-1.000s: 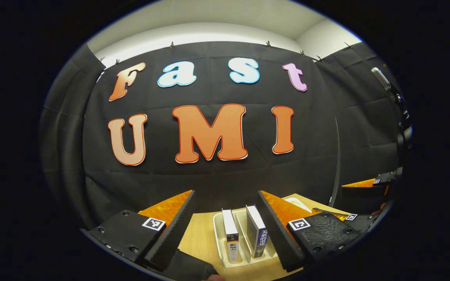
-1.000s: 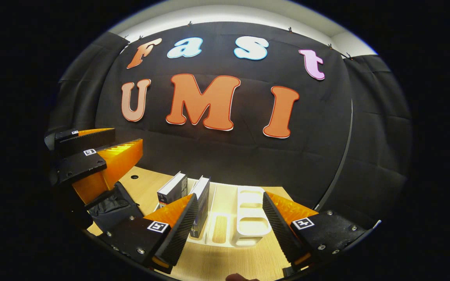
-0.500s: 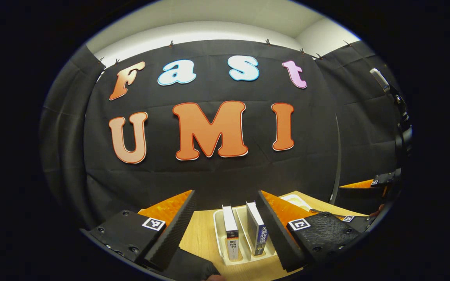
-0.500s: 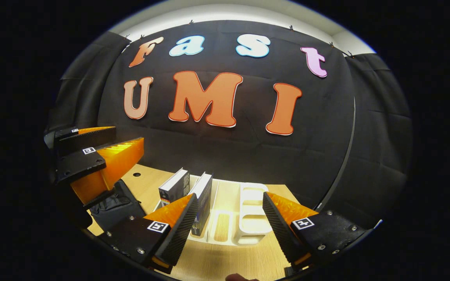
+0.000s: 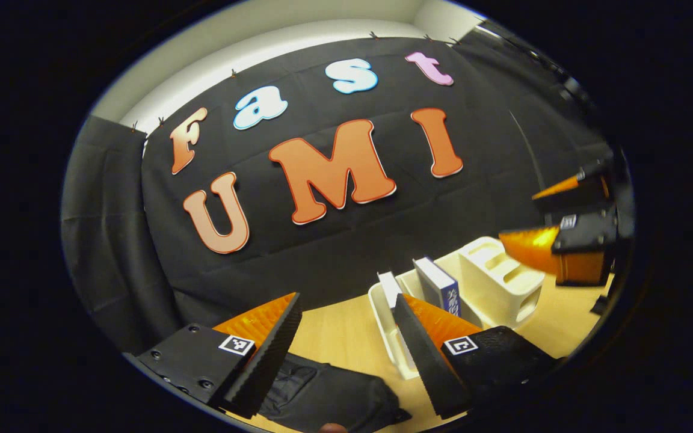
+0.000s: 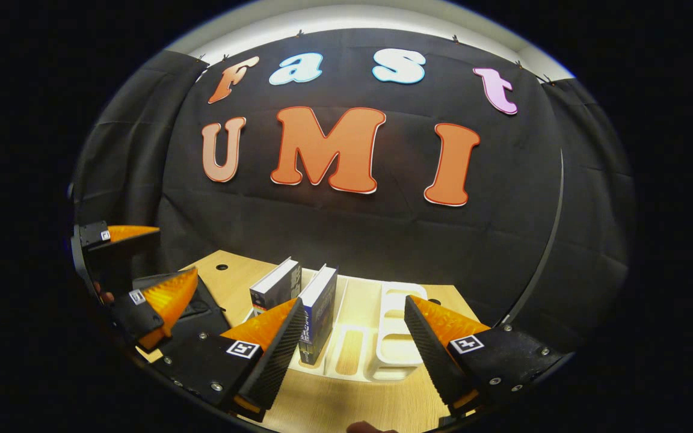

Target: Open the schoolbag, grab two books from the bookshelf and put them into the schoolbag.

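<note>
Jaws spread wide on left gripper (image 5: 346,337) and right gripper (image 6: 349,337), both empty. Black schoolbag (image 5: 328,394) lies flat at left on wooden table (image 6: 346,403); two books (image 6: 298,300) upright in white bookshelf (image 6: 391,343). Black cloth wall (image 6: 352,234) behind.

Dim booth, lit from overhead. Pale wall strip (image 6: 346,18) at 12 o'clock brightest. Soft glare on white bookshelf (image 6: 391,337). Strong fisheye curvature at rims; focus sharp.

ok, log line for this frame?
left gripper: open, over schoolbag | right gripper: open, facing bookshelf | books: two, shelved
</note>
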Demonstrator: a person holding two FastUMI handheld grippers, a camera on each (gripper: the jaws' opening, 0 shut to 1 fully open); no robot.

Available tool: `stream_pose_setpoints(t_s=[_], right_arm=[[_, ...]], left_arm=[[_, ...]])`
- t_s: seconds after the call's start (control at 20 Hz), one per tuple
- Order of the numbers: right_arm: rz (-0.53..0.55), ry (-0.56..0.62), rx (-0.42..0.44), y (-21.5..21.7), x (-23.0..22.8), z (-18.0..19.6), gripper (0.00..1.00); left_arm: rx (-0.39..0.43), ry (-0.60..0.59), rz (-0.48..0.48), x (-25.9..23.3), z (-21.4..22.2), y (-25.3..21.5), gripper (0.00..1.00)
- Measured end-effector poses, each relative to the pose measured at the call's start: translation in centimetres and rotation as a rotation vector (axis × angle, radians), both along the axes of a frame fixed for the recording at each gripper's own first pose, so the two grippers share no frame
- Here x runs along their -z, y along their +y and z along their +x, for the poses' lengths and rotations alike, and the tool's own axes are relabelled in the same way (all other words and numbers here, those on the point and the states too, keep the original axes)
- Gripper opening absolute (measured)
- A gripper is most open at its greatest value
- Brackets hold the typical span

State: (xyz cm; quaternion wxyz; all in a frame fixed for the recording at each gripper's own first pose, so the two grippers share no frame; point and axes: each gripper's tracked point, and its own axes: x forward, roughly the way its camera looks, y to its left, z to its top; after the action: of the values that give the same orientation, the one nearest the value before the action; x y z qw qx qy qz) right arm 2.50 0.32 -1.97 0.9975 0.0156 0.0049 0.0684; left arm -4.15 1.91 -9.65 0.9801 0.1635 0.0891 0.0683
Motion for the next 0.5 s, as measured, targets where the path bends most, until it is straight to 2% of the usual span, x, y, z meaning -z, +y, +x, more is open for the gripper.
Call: stream_pose_setpoints(t_s=[0.25,0.35,0.4,0.5], right_arm=[[-0.019,-0.024,-0.065,0.3,-0.2,1.0,0.99],[-0.068,-0.026,-0.065,-0.1,0.4,1.9,0.99],[-0.107,-0.031,-0.068,-0.2,0.7,1.7,0.99],[-0.115,-0.052,-0.090,0.0,0.4,1.6,0.99]], left_arm=[[-0.061,0.120,0.182,5.3,-1.6,1.0,0.98],[-0.072,0.155,0.176,7.6,-1.5,1.3,0.98],[-0.092,0.185,0.190,8.7,-1.7,2.3,0.98],[-0.092,0.214,0.243,10.0,-2.8,2.4,0.98]])
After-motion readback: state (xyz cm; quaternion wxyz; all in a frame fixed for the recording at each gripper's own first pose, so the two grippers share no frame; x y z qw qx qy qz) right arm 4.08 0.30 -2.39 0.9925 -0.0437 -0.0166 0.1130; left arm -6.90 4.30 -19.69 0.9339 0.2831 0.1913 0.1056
